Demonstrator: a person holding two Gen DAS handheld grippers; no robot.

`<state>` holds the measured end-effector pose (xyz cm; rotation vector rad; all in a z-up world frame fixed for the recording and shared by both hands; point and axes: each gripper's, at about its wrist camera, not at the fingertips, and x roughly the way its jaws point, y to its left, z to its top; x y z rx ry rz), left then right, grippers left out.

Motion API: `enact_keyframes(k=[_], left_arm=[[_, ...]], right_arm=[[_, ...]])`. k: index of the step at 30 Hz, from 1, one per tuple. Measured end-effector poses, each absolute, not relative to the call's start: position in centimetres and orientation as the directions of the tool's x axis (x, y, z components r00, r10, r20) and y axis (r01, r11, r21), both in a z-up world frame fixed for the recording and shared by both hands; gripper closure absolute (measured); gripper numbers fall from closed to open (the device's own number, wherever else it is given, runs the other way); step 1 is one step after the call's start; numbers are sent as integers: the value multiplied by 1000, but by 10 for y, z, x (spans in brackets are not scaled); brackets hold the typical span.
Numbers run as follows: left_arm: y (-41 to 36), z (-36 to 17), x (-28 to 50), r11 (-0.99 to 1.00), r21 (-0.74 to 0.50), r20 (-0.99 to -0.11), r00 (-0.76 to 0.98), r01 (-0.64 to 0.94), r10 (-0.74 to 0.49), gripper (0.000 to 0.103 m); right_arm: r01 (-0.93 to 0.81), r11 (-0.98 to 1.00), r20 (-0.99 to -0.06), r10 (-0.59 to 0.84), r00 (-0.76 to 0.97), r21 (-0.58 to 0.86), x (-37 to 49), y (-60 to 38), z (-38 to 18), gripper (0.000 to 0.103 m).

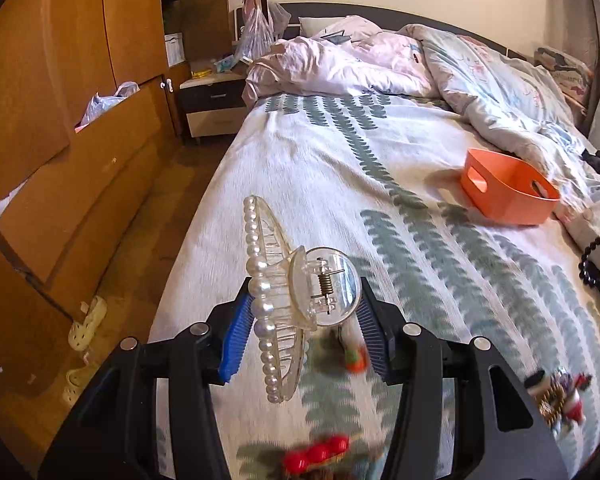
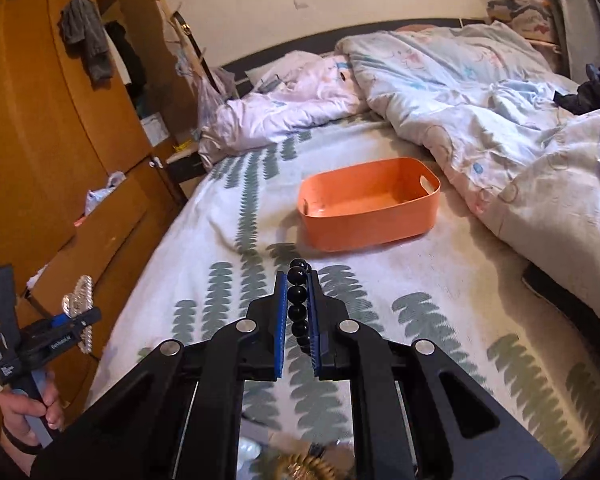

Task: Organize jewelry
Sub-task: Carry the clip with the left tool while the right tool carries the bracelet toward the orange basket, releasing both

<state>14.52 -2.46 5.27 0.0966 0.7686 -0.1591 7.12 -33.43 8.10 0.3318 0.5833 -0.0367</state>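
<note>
Left gripper (image 1: 306, 312): I have it closed on the clip (image 1: 288, 300), one pad on the pearl edge and one on the clear hinge tab, so the spring end sits between the pads and the teeth hang free.
Right gripper (image 2: 299, 312): I have it pinched nearly closed on the beads (image 2: 298, 308), several black beads lined up along the pads so the strand cannot slip out sideways.
Height: I hold both pieces up off the bed (image 1: 340, 184), which I judge keeps them from snagging the cover on the way across.
Bin (image 2: 368, 204): it sits open on the bed ahead of both grippers, well apart from them, near the duvet (image 2: 500, 120); it looks bare inside, so I judge it the place for both pieces.
Leftovers: a red piece (image 1: 316, 454) and a brooch (image 1: 560, 396) lie on the bed beneath my left gripper, blurred, not yet sorted.
</note>
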Motion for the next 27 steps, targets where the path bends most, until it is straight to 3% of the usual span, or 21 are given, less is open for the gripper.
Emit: enact_keyframes(k=[22,24,27], left_arm=[[-35,-7,231,985,63,-816,576,159,-41,52],[-34,-9,232,985,66,-820,570,159,-37,50],[-34,-7,231,985,78,-812,582,154,-26,36]], right_arm=[[245,946,-695,-31,719,211,154,-374,16,92],[258,945,-697,-45,716,203,154,-378,16,92],[277,941,-700,-64,711,196,152,-385,15,84]])
